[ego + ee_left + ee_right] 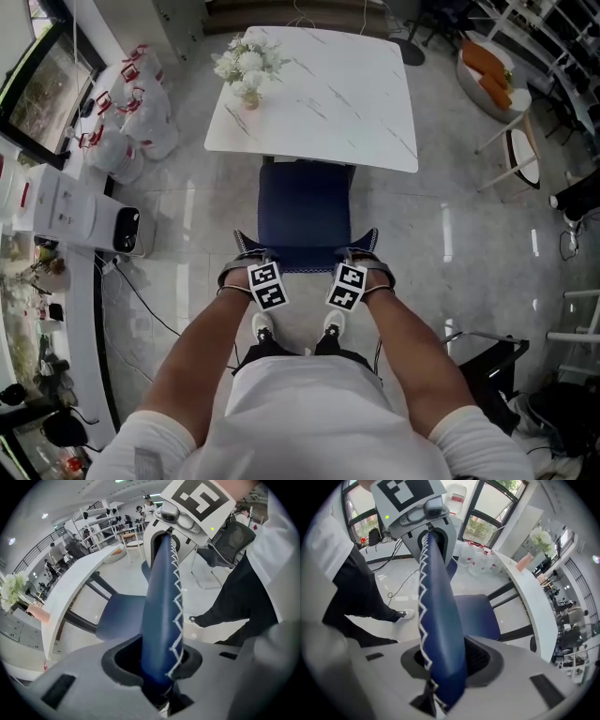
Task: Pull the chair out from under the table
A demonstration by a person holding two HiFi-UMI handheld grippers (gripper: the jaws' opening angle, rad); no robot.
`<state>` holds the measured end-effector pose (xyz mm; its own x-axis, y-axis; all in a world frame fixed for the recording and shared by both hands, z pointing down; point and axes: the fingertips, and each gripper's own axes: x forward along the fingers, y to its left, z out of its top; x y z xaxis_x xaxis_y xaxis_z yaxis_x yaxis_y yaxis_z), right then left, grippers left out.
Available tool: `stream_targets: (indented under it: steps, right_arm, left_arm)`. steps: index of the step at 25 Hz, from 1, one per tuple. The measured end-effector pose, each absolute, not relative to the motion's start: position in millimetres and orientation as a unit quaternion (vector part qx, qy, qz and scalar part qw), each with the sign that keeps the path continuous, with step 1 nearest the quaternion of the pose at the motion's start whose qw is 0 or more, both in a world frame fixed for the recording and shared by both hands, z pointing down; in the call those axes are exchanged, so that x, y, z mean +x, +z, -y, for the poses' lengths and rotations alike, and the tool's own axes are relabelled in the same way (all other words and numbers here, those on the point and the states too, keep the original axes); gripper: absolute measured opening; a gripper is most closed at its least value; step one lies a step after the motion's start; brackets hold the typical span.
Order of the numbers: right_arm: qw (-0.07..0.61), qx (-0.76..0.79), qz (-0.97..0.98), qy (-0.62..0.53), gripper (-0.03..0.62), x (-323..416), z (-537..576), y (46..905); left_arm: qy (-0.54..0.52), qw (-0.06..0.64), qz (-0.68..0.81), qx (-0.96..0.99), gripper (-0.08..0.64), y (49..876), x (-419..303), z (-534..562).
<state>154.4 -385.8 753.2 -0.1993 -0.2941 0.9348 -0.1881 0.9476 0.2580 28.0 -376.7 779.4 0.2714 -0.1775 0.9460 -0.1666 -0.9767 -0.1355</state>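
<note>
A dark blue chair (305, 211) stands pushed partly under the white marble-look table (328, 94), its backrest toward me. My left gripper (251, 255) clamps the top of the backrest near its left corner, and my right gripper (362, 255) clamps it near the right corner. In the left gripper view the white-stitched backrest edge (161, 597) runs up between the jaws of the left gripper (157, 670), pinched at their base. In the right gripper view the same edge (438, 597) is wedged in the right gripper (445, 670). Both point steeply down.
A vase of white flowers (246, 66) sits on the table's left corner. White bags (131, 117) and a white appliance (94, 216) with a floor cable (141, 291) lie left. A black frame (487, 361) stands right. The person's shoes (263, 326) are just behind the chair.
</note>
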Motion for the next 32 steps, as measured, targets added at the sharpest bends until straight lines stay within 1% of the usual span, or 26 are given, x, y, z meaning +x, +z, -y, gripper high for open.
stream_targets:
  steps: [13,19,25,32]
  right_arm:
    - [0.616,0.170,0.768,-0.028,0.123,145.4,345.0,758.3]
    - [0.619,0.179,0.765,-0.022,0.126,141.6,329.5,761.3]
    - [0.626,0.186,0.757,-0.019,0.133,139.9,300.2,767.1]
    - [0.631,0.202,0.749,-0.008,0.127,126.6,276.5,770.8]
  left_arm:
    - [-0.598,0.023,-0.078,-0.797,0.117,785.7,17.6,342.9]
    - [-0.601,0.010,-0.060,-0.797,0.126,789.0,13.7,327.3]
    - [-0.596,-0.026,-0.034,-0.802,0.139,792.3,12.6,295.7]
    - [-0.592,0.007,-0.031,-0.805,0.122,793.4,-1.2,285.6]
